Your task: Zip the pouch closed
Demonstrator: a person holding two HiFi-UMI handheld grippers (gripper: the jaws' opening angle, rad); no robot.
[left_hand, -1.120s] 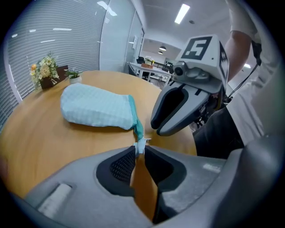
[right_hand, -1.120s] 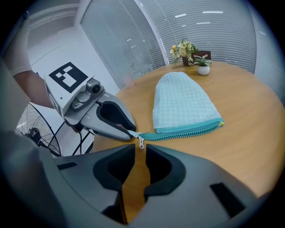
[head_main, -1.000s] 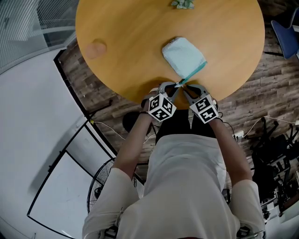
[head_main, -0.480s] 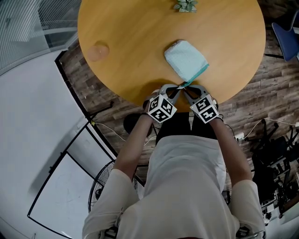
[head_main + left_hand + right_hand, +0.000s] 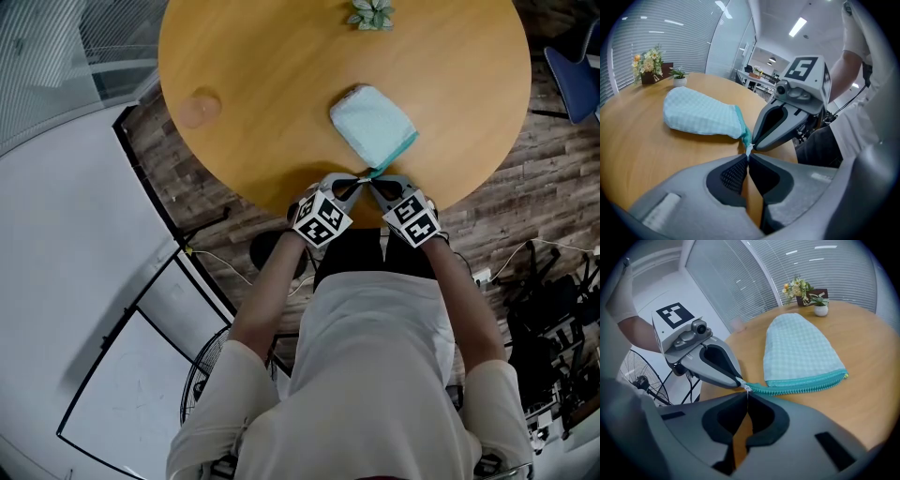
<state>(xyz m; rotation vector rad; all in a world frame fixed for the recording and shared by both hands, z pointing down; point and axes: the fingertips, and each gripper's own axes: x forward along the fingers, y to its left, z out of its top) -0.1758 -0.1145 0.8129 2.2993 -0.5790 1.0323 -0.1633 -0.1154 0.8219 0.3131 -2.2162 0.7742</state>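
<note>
Right, both grippers meet tip to tip at the table's (image 5: 262,75) near edge. L gripper (image 5: 747,158) jaws pinched tight on the teal zip (image 5: 801,384) at its white end; R gripper (image 5: 746,395) jaws closed on the pull (image 5: 747,389) beside it. Pale-blue checked pouch (image 5: 372,123) lies flat just beyond, nothing btwn. Potted plant (image 5: 372,12) at far edge; fan (image 5: 202,375) & cables (image 5: 506,258) on floor, blue chair (image 5: 574,67) off right.

Left gripper (image 5: 747,157) jaws clamped on pouch (image 5: 701,115) zipper end
</note>
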